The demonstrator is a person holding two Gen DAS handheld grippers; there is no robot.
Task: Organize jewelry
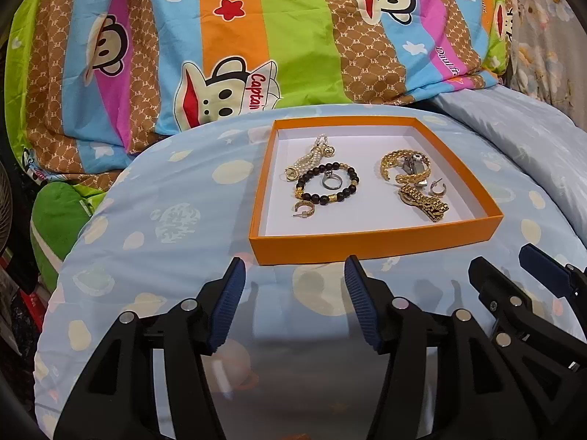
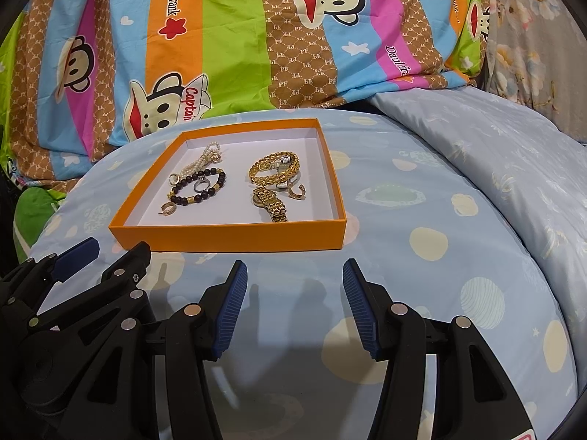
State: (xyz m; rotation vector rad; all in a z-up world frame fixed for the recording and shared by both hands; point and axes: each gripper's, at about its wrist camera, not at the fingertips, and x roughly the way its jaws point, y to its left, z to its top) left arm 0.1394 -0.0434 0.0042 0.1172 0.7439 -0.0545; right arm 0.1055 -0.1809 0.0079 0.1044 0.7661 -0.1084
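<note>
An orange shallow box [image 1: 374,244] [image 2: 227,236] lies on a light blue bed cover. Inside on its left lie a pearl strand [image 1: 316,156], a dark bead bracelet [image 1: 326,185] [image 2: 198,189] around a silver ring [image 1: 332,182], and a gold hoop earring [image 1: 305,209]. On its right lie a gold chain bracelet [image 1: 403,168] [image 2: 273,170], a gold watch [image 1: 423,203] [image 2: 271,203] and a small hoop earring [image 1: 436,187]. My left gripper [image 1: 295,275] is open and empty just short of the box. My right gripper [image 2: 293,278] is open and empty beside it, also seen in the left wrist view [image 1: 513,267].
A striped cartoon-monkey quilt [image 1: 256,36] [image 2: 238,36] is heaped behind the box. A pale blue folded duvet [image 2: 495,154] rises to the right. A green cushion [image 1: 55,220] lies off the bed's left edge.
</note>
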